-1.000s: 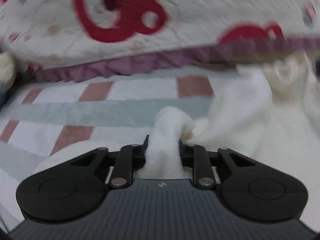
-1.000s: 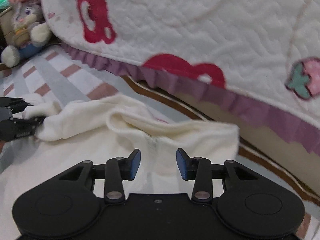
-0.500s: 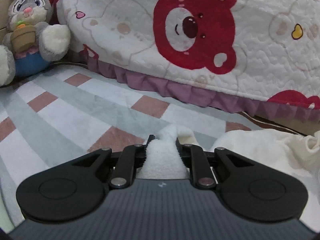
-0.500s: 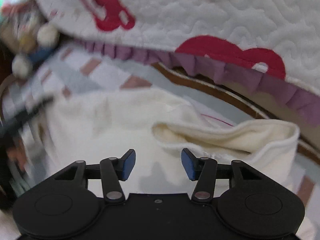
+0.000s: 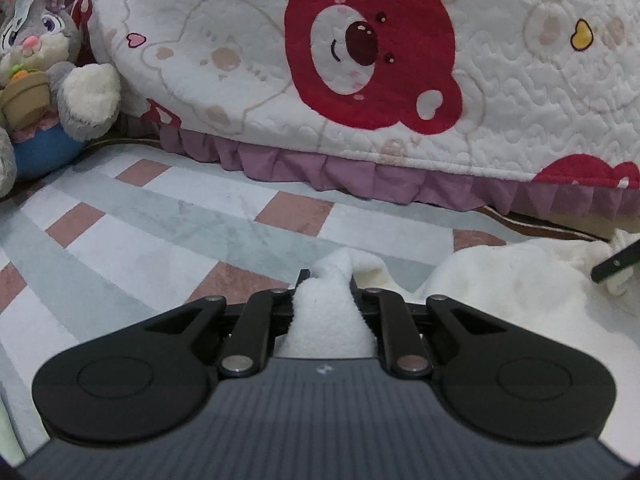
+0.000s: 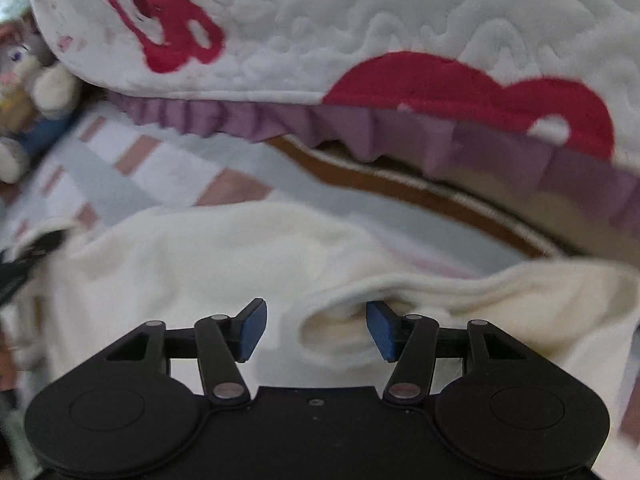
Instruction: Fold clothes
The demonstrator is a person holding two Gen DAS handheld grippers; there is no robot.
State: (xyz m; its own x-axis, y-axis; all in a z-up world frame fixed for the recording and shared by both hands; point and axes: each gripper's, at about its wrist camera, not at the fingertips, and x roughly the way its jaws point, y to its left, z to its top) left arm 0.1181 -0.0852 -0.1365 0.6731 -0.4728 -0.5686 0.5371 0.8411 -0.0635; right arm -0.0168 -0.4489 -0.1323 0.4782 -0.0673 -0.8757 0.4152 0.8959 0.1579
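On the checked rug (image 5: 168,240), near the bedspread (image 5: 500,92): L gripper (image 5: 325,289) pinches cream garment (image 6: 192,264) corner; R gripper (image 6: 316,330), jaws apart, just narrowing, straddles a fold, ungripped. Seat both pads before closing.

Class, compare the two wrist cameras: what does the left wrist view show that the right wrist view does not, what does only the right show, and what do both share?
Only the left wrist view: the left gripper with its jaws shut on a bunch of the cream garment, and a whole red bear face on the quilt.

Only the right wrist view: the right gripper, jaws open, over a folded cream hem.

Both: the garment, checked rug, purple frill, plush rabbit.
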